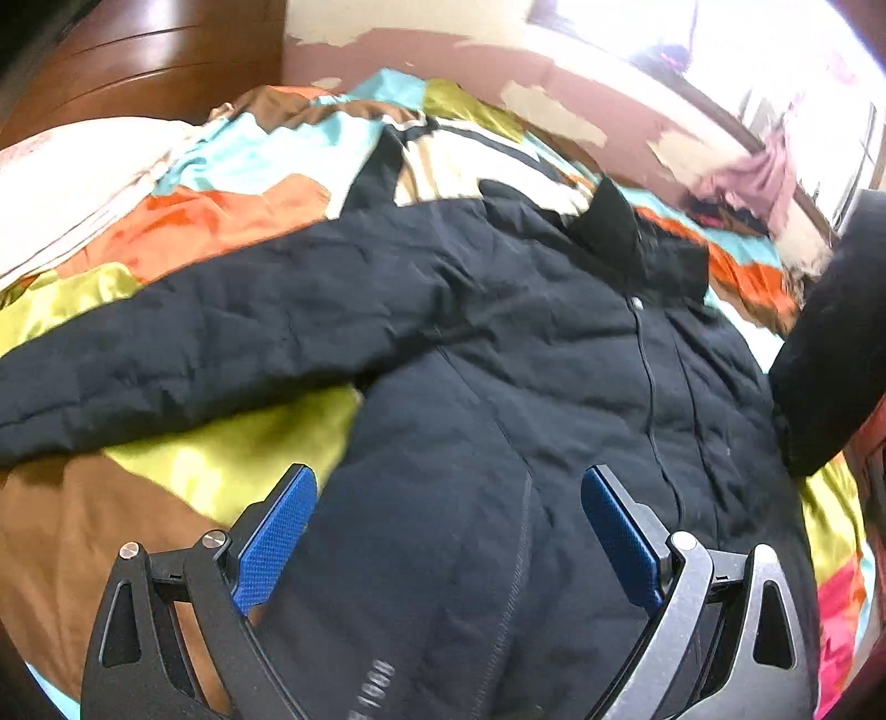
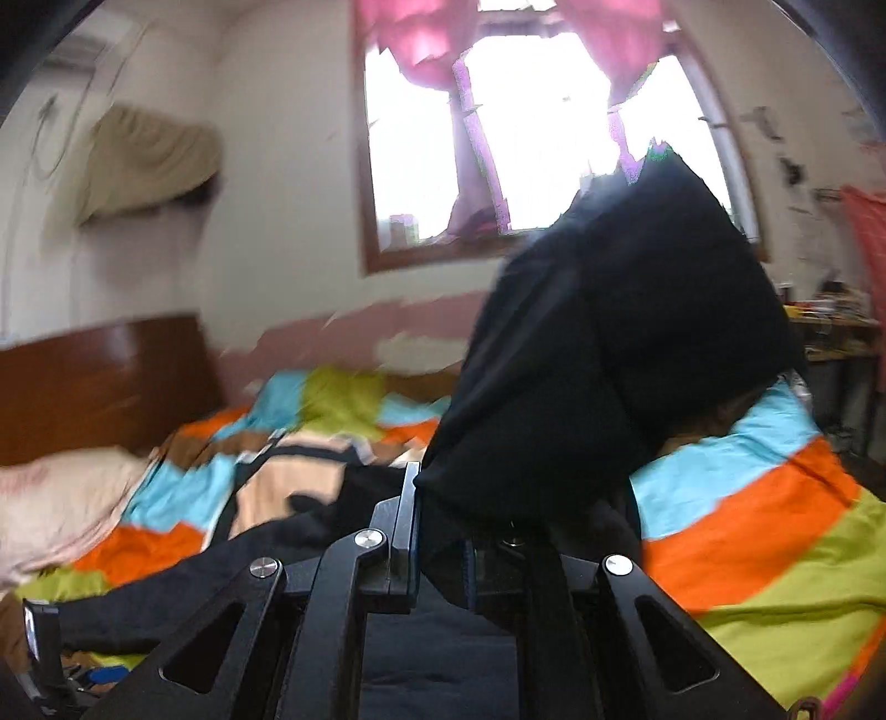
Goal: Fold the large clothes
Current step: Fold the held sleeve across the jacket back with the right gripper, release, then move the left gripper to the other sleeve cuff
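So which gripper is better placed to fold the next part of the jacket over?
Right, probably. The right gripper is shut on a lifted part of the black jacket, ready to carry across. The left gripper is open and empty above the jacket body.

- Jacket (image 1: 498, 343): plain black, faint quilted stitching.
- Bedspread (image 1: 221, 221): bold patchwork blocks of orange, turquoise, lime green, brown and cream.
- Left gripper (image 1: 448, 531): black frame, blue textured pads.
- Headboard (image 2: 99, 376): glossy reddish-brown wood.
- Curtain (image 2: 432, 39): pink.
- Wall (image 2: 288, 194): cream above, peeling pink below.
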A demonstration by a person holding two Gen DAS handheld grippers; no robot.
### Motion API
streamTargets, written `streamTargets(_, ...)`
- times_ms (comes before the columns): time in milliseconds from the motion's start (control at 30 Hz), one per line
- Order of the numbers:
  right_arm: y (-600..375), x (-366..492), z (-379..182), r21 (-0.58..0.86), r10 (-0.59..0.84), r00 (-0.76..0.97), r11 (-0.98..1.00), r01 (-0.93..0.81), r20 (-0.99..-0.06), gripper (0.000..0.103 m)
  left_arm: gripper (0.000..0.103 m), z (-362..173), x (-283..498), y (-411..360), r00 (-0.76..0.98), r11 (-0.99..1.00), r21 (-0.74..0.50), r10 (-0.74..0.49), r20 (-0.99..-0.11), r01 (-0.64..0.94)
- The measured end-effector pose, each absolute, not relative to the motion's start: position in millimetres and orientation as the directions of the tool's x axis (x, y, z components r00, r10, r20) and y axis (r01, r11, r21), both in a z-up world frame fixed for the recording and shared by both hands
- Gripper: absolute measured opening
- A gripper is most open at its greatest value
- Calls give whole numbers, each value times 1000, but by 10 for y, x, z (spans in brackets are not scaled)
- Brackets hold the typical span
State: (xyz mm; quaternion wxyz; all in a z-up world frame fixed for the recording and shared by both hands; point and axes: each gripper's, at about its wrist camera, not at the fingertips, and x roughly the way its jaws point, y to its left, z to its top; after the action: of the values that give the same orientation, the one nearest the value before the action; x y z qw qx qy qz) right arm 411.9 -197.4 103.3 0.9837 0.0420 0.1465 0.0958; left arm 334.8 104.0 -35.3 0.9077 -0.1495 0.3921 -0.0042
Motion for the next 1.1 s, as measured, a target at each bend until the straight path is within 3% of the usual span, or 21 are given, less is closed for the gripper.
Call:
streamTargets(233, -917, 4637, 266, 85, 270, 810, 960, -266, -521, 17, 94, -146, 3280, 1358, 761, 942, -318, -128, -636, -107)
streamTargets(267, -797, 4720, 119, 85, 281, 781, 955, -283, -558, 22, 94, -142, 3321, 1407, 763, 938, -329, -131, -633, -112)
streamTargets(333, -623, 4754, -158, 88, 299, 721, 945, -315, -625, 45, 94, -159, 3341, 1492, 765, 924, -361, -144, -628, -123)
streamTargets(367, -483, 4834, -357, 80, 295, 671, 940, -333, -680, 65, 94, -191, 3372, 1540, 761, 916, -380, -154, -630, -130)
streamTargets(400, -416, 4851, -487, 90, 314, 631, 928, -361, -709, 77, 94, -214, 3392, 1579, 753, 903, -407, -172, -636, -138)
streamTargets(500, -395, 4843, -697, 195, 431, 501, 869, -456, -750, 83, 94, -303, 3457, 1693, 730, 858, -487, -229, -644, -161)
streamTargets(567, -501, 4674, -642, 184, 456, 479, 840, -511, -750, 88, 94, -325, 3495, 1738, 731, 844, -509, -238, -639, -170)
streamTargets(700, -904, 4491, -446, -36, 311, 600, 868, -495, -737, 89, 94, -353, 3698, 1644, 733, 869, -480, -249, -633, -120)
streamTargets(800, -1497, 4556, -411, -149, 140, 699, 930, -336, -701, 89, 94, -394, 3936, 1427, 719, 916, -397, -243, -651, -50)
streamTargets(967, -2600, 4758, -526, -42, -23, 736, 999, -7, -676, 88, 94, -459, 4223, 1021, 706, 965, -262, -208, -677, 33)
streamTargets(1033, -2932, 4840, -651, 46, -18, 719, 997, 69, -695, 76, 94, -586, 4303, 842, 681, 981, -186, -176, -711, 59)
streamTargets(1067, -3013, 4875, -713, 66, -13, 709, 994, 84, -705, 62, 94, -686, 4348, 775, 654, 988, -145, -148, -742, 58)
streamTargets(1100, -3056, 4894, -766, 67, -18, 703, 993, 93, -711, 55, 94, -782, 4409, 730, 630, 992, -118, -126, -767, 55)
